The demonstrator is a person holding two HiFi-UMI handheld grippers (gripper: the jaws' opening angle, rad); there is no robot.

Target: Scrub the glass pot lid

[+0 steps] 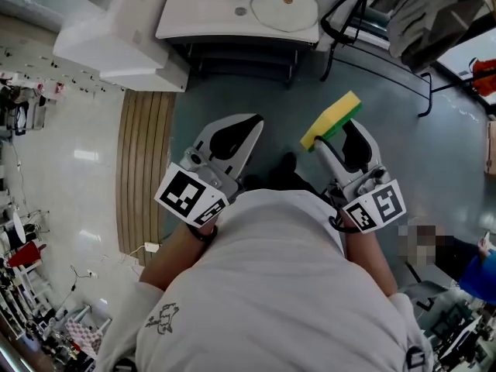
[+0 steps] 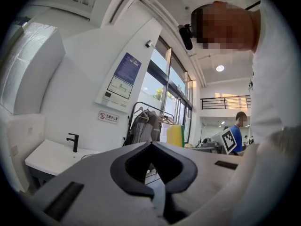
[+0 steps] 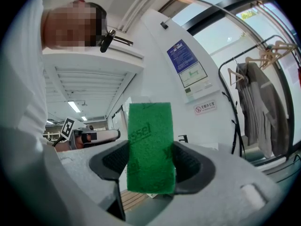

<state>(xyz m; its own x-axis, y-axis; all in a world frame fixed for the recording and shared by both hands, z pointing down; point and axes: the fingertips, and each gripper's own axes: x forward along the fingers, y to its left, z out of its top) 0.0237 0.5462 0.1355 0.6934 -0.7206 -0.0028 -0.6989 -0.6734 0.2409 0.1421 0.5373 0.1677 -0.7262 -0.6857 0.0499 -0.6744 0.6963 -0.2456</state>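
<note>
The glass pot lid (image 1: 284, 6), round with a brown knob, lies on the white sink counter (image 1: 201, 18) at the top of the head view, well ahead of both grippers. My right gripper (image 1: 335, 132) is shut on a sponge (image 1: 332, 120) with a yellow body and a green scouring face. That green face (image 3: 150, 147) fills the gap between the jaws in the right gripper view. My left gripper (image 1: 246, 126) is held level beside it, with its jaws closed together (image 2: 151, 145) and nothing between them. Both are held in front of the person's body, over the grey floor.
A black faucet (image 2: 73, 141) stands on the counter. A clothes rack (image 1: 403, 22) with hanging garments stands to the right of the sink, and a wooden slat mat (image 1: 143, 169) lies on the floor at the left. A white cabinet (image 1: 116, 37) adjoins the counter's left end.
</note>
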